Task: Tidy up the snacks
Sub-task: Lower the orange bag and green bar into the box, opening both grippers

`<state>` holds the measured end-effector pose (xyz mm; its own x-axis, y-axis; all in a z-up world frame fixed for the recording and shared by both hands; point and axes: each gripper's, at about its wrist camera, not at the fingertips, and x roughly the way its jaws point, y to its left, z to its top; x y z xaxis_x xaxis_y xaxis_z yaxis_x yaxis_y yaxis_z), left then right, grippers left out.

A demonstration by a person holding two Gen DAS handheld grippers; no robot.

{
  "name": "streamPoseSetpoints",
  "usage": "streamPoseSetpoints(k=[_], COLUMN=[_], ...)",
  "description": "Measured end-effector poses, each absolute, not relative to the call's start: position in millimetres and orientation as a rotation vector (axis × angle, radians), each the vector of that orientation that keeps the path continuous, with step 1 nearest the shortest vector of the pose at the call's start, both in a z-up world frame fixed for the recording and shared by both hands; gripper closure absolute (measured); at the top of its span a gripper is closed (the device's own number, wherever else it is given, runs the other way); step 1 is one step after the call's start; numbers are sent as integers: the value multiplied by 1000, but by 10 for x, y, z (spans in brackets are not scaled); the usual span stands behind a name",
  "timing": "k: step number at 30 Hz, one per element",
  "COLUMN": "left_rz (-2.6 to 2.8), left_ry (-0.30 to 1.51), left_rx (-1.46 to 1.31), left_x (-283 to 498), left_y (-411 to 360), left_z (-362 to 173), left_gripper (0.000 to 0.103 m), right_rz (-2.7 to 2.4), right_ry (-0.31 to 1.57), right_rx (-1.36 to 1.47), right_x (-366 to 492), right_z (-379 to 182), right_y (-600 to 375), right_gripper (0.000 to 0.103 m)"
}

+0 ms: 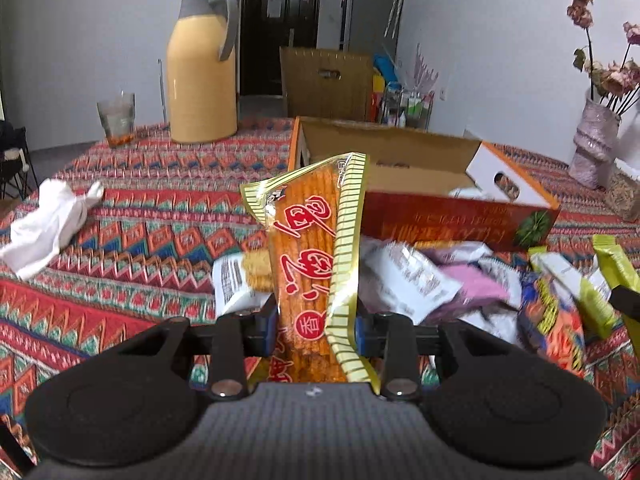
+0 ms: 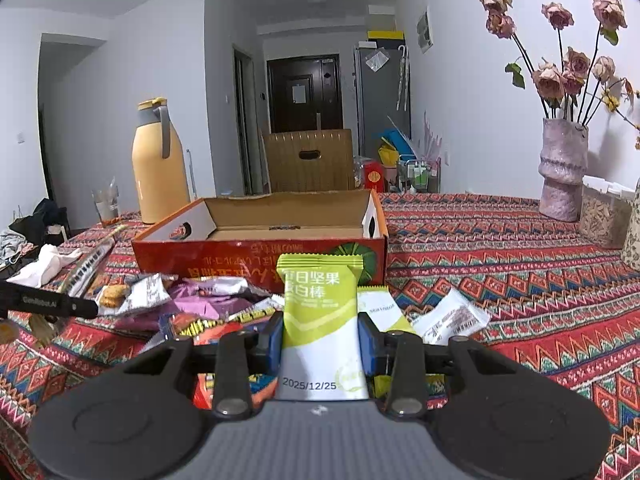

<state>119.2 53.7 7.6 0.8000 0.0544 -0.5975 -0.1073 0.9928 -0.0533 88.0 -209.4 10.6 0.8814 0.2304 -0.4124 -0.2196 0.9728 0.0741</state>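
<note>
In the left wrist view my left gripper (image 1: 316, 328) is shut on an orange and gold snack packet (image 1: 312, 240), held upright above the patterned tablecloth. Behind it stands an open red cardboard box (image 1: 440, 216). A heap of loose snack packets (image 1: 420, 280) lies in front of the box. In the right wrist view my right gripper (image 2: 322, 344) is shut on a green and white nut bar packet (image 2: 320, 312), also upright, just short of the box (image 2: 240, 256). The snack heap (image 2: 208, 304) lies to its left, with another green bar (image 2: 380, 308) and a white packet (image 2: 448, 320) to its right.
A yellow thermos jug (image 1: 202, 72) and a glass (image 1: 116, 120) stand at the far left of the table. A crumpled white cloth (image 1: 48, 220) lies nearer. A vase of dried roses (image 2: 562, 168) and a storage jar (image 2: 604, 216) stand at the right. A wooden chair (image 2: 308, 160) is behind the table.
</note>
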Motion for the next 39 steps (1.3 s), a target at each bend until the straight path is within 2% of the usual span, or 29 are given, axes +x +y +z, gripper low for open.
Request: streamPoseSetpoints(k=[22, 31, 39], left_rz=[47, 48, 66], left_ry=[495, 481, 499], left_rx=[-21, -22, -28], left_x=[1859, 2280, 2718], left_y=[153, 70, 38], left_z=[722, 806, 704], left_gripper=[69, 68, 68], right_rz=[228, 222, 205], right_ry=[338, 331, 378], right_rx=[16, 13, 32], right_x=[1728, 2323, 2910], right_z=[621, 805, 735], right_y=[-1869, -1733, -1637], right_gripper=[67, 67, 67])
